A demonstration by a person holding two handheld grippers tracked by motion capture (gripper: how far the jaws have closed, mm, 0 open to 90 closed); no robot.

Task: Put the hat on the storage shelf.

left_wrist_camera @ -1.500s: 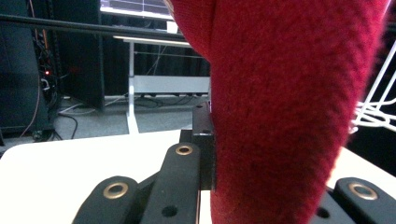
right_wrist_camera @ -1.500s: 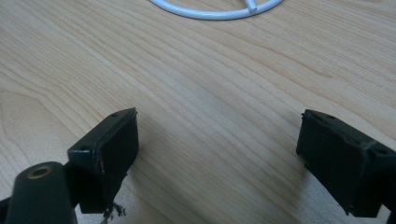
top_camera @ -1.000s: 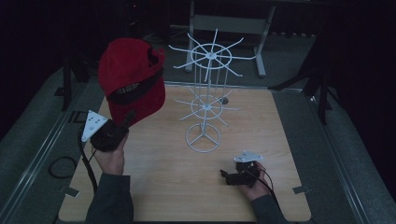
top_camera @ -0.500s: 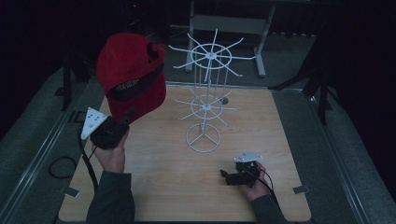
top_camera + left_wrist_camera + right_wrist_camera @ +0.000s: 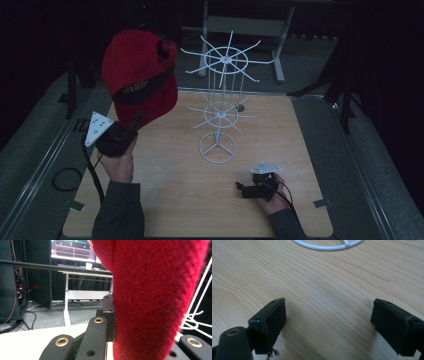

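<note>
Two grippers work over a light wooden table (image 5: 165, 200) in the high view. The left gripper (image 5: 131, 125), held up in the person's left hand (image 5: 119, 162) over the table's left side, is clamped on the lower edge of a red baseball cap (image 5: 137, 62), which hangs in the air above it, up and to the left of a white wire display stand (image 5: 220, 100). The cap has a dark band with small lettering too small to read. The stand rises from a ring base on the table, with spokes fanning out at two levels. The right gripper (image 5: 241, 189) lies low at the table's near right, held in the right hand (image 5: 272, 197), well apart from the stand's base.

From the left gripper view, the red cap (image 5: 152, 295) runs down between the black jaws, which press against its fabric on either side. White wires of the stand (image 5: 197, 315) show at the right edge, and a dark room with a desk lies behind.

From the right gripper view, the jaws stand wide apart with nothing between them, just above the wood grain of the table (image 5: 322, 290). The stand's white ring base (image 5: 327, 246) curves along the top edge.
</note>
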